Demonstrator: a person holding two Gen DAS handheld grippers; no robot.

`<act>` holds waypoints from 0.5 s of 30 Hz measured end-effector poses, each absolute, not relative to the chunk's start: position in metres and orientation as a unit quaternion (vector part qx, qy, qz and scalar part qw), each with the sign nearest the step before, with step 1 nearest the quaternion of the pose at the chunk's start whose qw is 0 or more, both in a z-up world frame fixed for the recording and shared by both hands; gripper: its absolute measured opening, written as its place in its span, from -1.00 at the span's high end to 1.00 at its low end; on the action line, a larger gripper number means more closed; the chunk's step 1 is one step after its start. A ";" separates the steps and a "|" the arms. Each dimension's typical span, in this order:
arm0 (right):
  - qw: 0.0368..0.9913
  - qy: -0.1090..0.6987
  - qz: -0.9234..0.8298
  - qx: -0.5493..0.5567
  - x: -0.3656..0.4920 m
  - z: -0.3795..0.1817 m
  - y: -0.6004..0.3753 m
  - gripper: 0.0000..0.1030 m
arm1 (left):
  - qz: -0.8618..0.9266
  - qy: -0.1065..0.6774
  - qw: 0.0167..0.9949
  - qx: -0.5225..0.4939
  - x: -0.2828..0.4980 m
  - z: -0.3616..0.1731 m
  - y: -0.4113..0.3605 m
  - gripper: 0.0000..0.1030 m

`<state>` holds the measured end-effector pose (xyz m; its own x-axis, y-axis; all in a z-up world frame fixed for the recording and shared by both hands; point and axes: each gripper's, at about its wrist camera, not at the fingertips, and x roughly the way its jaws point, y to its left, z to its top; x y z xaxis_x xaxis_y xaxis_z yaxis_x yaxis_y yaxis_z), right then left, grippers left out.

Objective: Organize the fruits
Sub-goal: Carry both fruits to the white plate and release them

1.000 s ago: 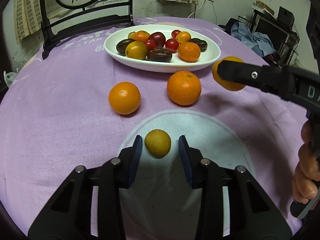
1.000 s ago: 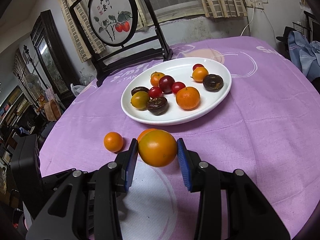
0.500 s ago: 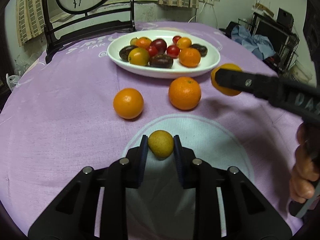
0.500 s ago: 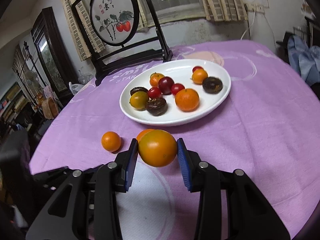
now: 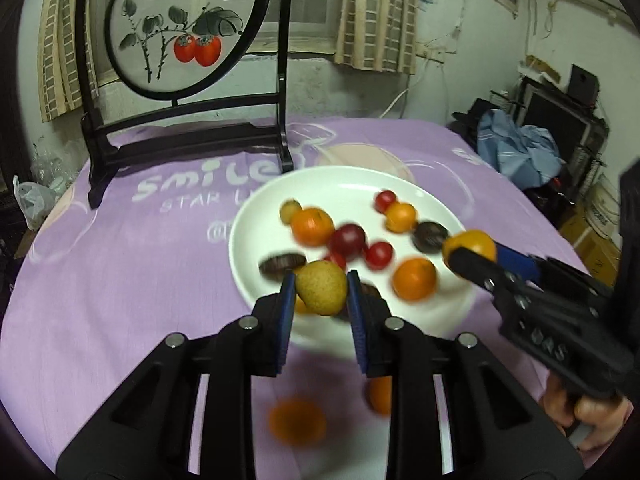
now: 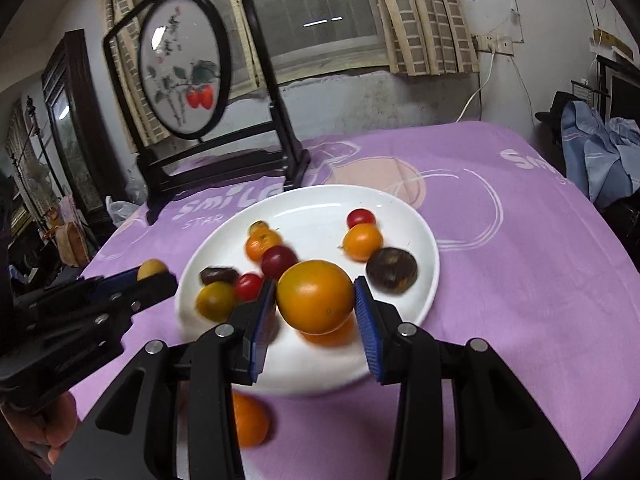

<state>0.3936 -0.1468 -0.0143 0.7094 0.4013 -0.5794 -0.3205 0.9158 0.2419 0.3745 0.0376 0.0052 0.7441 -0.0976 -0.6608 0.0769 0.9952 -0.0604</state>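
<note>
Nearest your left wrist camera, your left hand-held gripper (image 5: 321,292) is clamped on a small yellow-green fruit (image 5: 321,287), its blue pads pressed to both sides, the fruit lifted clear of the purple cloth and hanging over the near rim of the white plate (image 5: 436,316). Below it, two oranges lie blurred on the cloth-covered worktop (image 5: 100,300): one orange (image 5: 297,421) between the gripper's arms and a second orange (image 5: 380,394) partly hidden behind the right arm.

From your right wrist camera, your right hand-held gripper (image 6: 315,298) squeezes a large yellow-orange tomato (image 6: 315,296) between its pads, held above the near half of the same plate (image 6: 428,280). Your left gripper shows at that view's left edge with the yellow-green fruit (image 6: 152,269) in its tips, beside the plate's left rim; your right gripper, seen from the left camera, reaches over the plate's right side with the tomato (image 5: 470,245).

On the plate lie mixed small fruits, blurred: a mandarin (image 5: 414,279) near the right, another mandarin (image 5: 312,226) toward the back left, a dark red tomato (image 5: 348,240), red cherry tomatoes (image 5: 378,255), a small orange tomato (image 5: 401,217) and a dark brown fruit (image 5: 430,236).

Beyond the plate, a black-framed round screen (image 5: 184,28) painted with red fruit stands upright at the far edge of the worktop. Behind it are checked curtains (image 5: 374,16), and blue clothing (image 5: 520,156) is heaped at the far right.
</note>
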 end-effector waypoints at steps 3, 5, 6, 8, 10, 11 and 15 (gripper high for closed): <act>0.922 0.328 0.199 0.056 0.407 -0.016 -0.146 0.23 | -0.039 0.370 0.928 -0.004 0.405 -0.004 0.034 0.50; 0.920 0.331 0.202 0.054 0.414 -0.017 -0.146 0.23 | -0.036 0.377 0.926 0.003 0.418 -0.010 0.030 0.50; 0.919 0.333 0.202 0.053 0.417 -0.018 -0.146 0.23 | -0.035 0.380 0.924 0.004 0.423 -0.012 0.029 0.50; 0.918 0.337 0.201 0.051 0.422 -0.020 -0.146 0.23 | -0.031 0.385 0.922 0.003 0.431 -0.016 0.028 0.49; 0.916 0.342 0.200 0.054 0.423 -0.020 -0.148 0.17 | -0.024 0.391 0.920 -0.002 0.435 -0.018 0.028 0.29; 0.916 0.345 0.198 0.057 0.421 -0.018 -0.149 0.08 | -0.021 0.389 0.921 -0.006 0.434 -0.017 0.029 -0.12; 0.916 0.337 0.212 0.056 0.407 -0.006 -0.146 0.06 | -0.002 0.361 0.932 -0.016 0.412 -0.001 0.038 -0.56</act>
<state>0.4065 -0.1458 -0.0063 0.6833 0.4253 -0.5935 -0.3495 0.9042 0.2455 0.4117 0.0381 -0.0012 0.7389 -0.0157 -0.6736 -0.0076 0.9995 -0.0316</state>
